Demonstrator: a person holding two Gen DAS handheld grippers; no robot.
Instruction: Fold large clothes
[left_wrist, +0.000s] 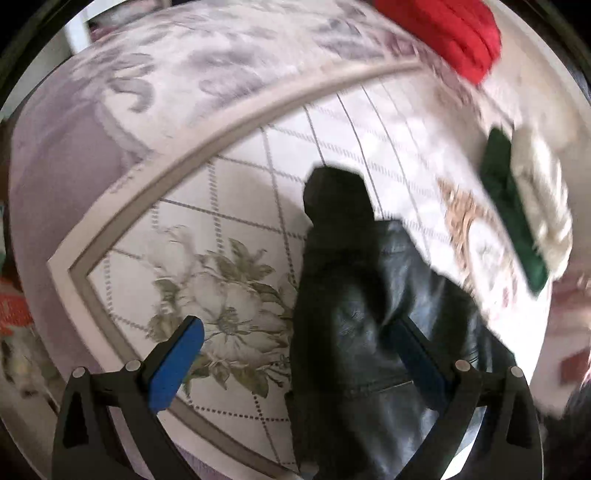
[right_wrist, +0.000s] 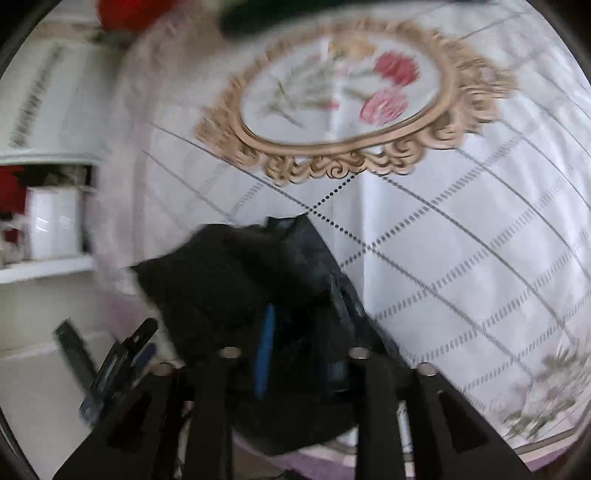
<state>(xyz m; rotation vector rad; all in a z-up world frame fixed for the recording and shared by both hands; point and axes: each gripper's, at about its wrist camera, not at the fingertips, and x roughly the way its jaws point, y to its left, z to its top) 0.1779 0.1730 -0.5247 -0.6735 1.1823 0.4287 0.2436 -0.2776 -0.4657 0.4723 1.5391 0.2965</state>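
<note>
Patterned bedspread (left_wrist: 236, 229) spread across the bed, white with grey lattice lines, a pale flower print and a lilac border. Red folded cloth (left_wrist: 454, 33) at the bedspread's far edge. Green folded cloth (left_wrist: 513, 210) and a cream folded cloth (left_wrist: 543, 199) side by side, to the right of the black leather jacket (left_wrist: 373, 332). Gold scrolled oval frame (right_wrist: 343, 99) printed on the bedspread beyond the jacket, with red flowers inside. White shelf unit (right_wrist: 51, 221) off the bedspread's left side, blurred.

Jacket crumpled in a dark heap near the bedspread's near edge. Left claw (left_wrist: 295, 350) spread wide, blue pads apart, right pad against the jacket, left pad over the flower print. Right claw (right_wrist: 299, 354) clamped onto a bunched fold of the jacket, blue pad edge showing against the leather.
</note>
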